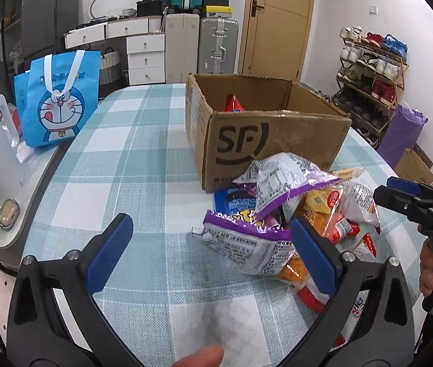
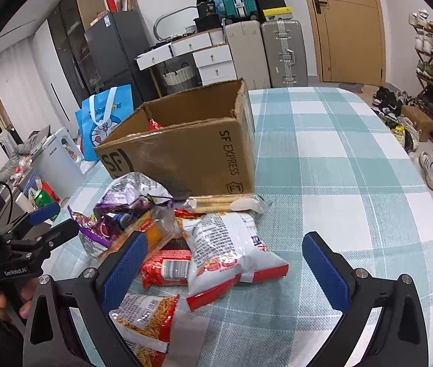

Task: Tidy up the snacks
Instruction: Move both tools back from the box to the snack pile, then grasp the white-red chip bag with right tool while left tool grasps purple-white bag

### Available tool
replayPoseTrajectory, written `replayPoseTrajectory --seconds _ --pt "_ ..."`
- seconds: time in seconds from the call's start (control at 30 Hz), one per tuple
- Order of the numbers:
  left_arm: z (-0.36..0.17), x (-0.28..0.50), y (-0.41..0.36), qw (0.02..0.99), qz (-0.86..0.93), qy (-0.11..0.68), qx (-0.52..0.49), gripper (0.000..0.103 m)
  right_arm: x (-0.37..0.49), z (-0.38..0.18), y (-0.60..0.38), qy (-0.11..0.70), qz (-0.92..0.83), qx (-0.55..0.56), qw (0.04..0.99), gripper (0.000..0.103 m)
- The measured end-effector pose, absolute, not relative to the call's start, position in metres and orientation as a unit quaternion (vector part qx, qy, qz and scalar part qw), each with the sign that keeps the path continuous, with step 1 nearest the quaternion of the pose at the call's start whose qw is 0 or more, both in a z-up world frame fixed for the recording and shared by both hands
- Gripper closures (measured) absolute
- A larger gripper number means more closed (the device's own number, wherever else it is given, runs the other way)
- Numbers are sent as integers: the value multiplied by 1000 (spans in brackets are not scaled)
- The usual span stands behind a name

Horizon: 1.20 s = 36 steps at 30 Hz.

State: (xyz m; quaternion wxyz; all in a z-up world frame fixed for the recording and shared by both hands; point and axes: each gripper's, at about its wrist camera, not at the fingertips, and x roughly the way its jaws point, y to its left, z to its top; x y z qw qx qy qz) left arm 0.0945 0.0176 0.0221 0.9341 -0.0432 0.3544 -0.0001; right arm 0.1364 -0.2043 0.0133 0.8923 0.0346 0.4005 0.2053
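Purple-edged bag [image 1: 247, 241] lies at the snack pile's left edge just short of the box [image 1: 265, 140], its long axis slanting across the wide-open, empty left gripper [image 1: 210, 257], nearer than the equally open, empty right gripper [image 2: 225, 263].

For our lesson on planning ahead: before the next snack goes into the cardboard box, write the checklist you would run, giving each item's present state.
1. Left tongs open and holding nothing: ok.
2. Right tongs open and holding nothing: ok.
3. Cardboard box open on top, room inside: ok; only one red packet shows in it.
4. Snack pile close in front of the box: ok.
5. White and red bag lies between the right tongs' fingers: ok.
6. Purple bag free of neighbours: not ok, it overlaps other packets.
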Motion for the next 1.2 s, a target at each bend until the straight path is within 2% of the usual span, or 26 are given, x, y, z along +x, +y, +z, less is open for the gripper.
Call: replayPoseTrajectory --seconds 0.33,0.93,1.2 --pt "2 96 -16 924 -37 380 21 1 144 -4 -209 426 212 39 879 1" --pt "-10 112 16 918 -19 395 -15 1 153 -22 -207 448 187 10 874 1" --pt "-15 114 6 918 -18 397 0 1 158 -28 -204 450 179 13 875 1"
